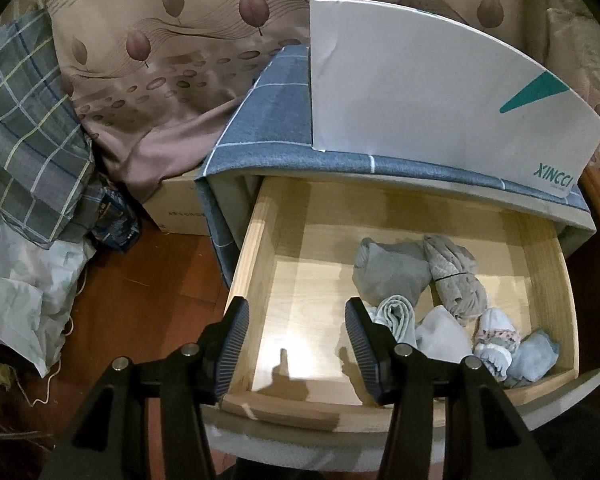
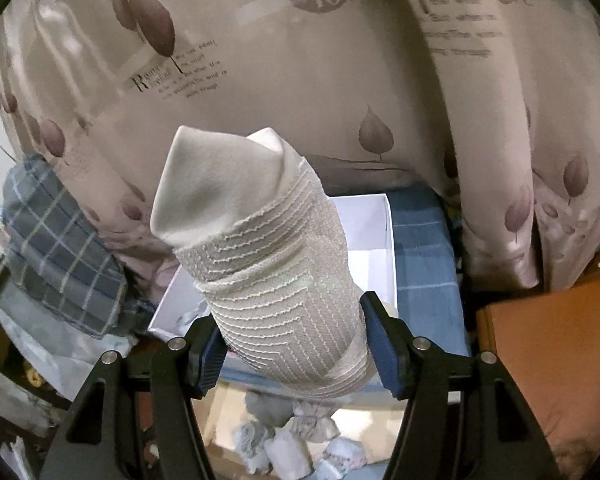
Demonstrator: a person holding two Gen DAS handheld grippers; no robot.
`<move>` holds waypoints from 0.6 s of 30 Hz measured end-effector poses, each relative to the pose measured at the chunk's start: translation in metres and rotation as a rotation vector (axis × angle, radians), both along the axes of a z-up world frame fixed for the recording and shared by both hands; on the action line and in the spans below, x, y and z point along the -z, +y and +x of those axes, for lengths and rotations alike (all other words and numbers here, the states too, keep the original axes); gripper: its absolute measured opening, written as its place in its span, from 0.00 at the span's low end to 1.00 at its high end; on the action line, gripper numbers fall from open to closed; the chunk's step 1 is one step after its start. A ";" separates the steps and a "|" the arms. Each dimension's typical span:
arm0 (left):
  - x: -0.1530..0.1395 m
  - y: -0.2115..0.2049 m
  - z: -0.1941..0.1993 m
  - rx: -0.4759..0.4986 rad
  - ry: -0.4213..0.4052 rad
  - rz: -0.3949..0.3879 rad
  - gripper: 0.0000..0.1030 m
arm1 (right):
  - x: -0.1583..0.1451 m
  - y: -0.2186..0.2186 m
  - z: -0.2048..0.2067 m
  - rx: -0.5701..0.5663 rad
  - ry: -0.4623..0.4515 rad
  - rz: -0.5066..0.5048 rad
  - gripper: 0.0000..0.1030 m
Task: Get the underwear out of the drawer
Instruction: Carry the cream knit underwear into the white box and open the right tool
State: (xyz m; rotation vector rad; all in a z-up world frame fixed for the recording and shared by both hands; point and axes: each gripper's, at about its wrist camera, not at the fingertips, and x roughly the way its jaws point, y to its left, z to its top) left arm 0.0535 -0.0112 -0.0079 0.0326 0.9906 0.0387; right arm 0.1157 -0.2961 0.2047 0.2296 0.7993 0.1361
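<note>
The wooden drawer (image 1: 256,240) stands pulled open. Several rolled pieces of underwear and socks (image 1: 392,272) lie in its right half. My left gripper (image 1: 296,344) is open and empty above the drawer's front left part. My right gripper (image 2: 296,344) is shut on a rolled beige underwear piece with a ribbed band (image 2: 268,264) and holds it up above the drawer. The remaining rolls (image 2: 288,436) show below it in the right wrist view.
A white box (image 1: 432,96) stands on the blue checked cloth (image 1: 268,120) over the cabinet; its open inside (image 2: 372,236) shows in the right wrist view. Leaf-print curtains (image 2: 300,92) hang behind. A plaid cloth pile (image 1: 24,140) and bags lie on the left floor. An orange cushion (image 2: 548,360) is at the right.
</note>
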 end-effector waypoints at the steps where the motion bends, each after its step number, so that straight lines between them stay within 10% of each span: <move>1: 0.000 0.000 0.000 -0.003 0.000 -0.001 0.50 | 0.002 0.002 0.006 0.000 0.010 -0.009 0.57; 18: -0.002 0.003 0.000 -0.011 -0.004 -0.024 0.50 | 0.088 0.019 0.077 0.039 0.289 -0.123 0.58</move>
